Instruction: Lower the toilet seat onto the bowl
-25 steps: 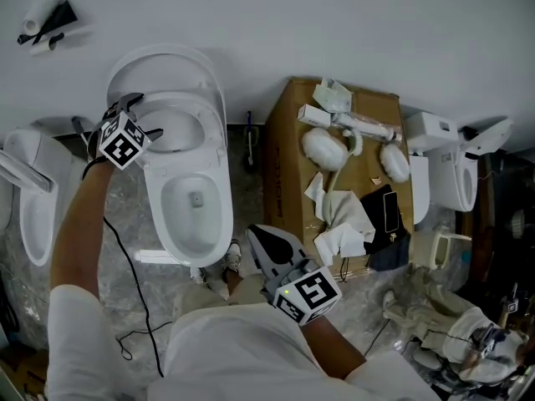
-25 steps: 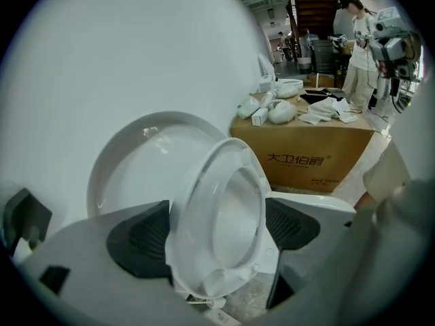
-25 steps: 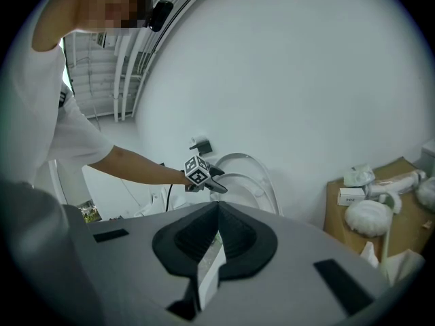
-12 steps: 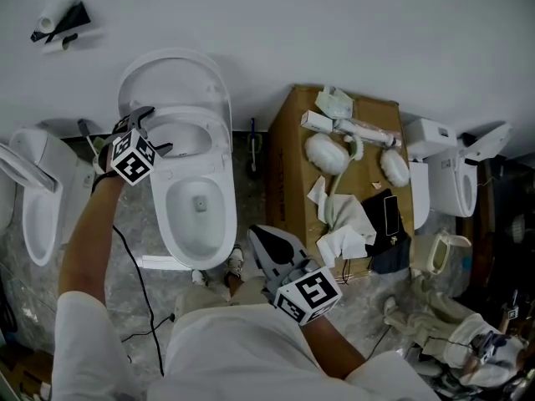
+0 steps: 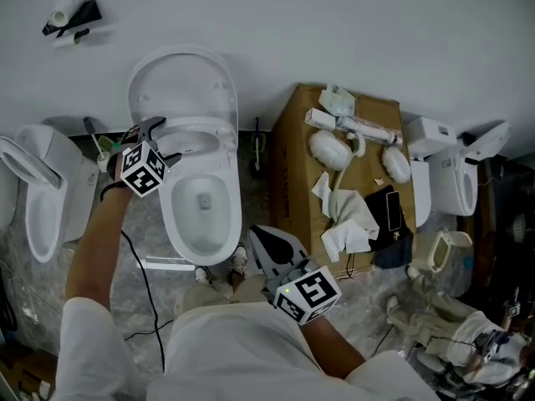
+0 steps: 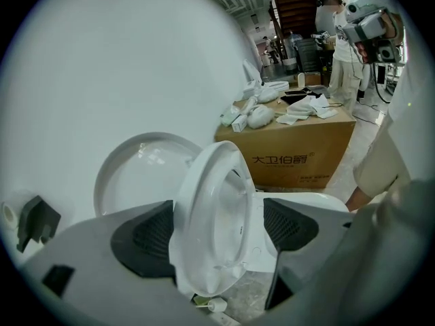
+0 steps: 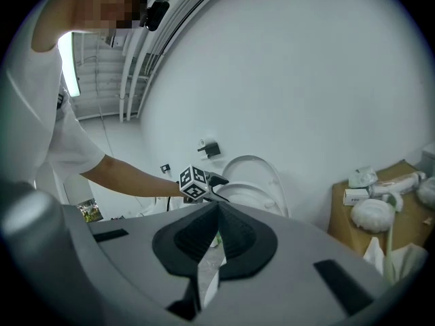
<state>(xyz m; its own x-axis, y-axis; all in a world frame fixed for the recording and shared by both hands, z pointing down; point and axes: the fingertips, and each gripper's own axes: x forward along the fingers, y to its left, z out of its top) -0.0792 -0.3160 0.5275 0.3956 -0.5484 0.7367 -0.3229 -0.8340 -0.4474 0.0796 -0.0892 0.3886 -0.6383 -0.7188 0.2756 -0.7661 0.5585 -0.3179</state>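
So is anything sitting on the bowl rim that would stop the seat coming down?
Nothing visible. The bowl rim shows bare in the head view, though its back part is hidden under the tilted seat held by the left gripper.

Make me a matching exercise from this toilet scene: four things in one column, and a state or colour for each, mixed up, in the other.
Things:
1. toilet seat
2. toilet lid
3. right gripper
4. cardboard box

States:
a. jaws together, nothing between them
b. raised upright
c. tilted, between the jaws of the left gripper
d. brown

Pairs: 1-c, 2-b, 3-a, 4-d
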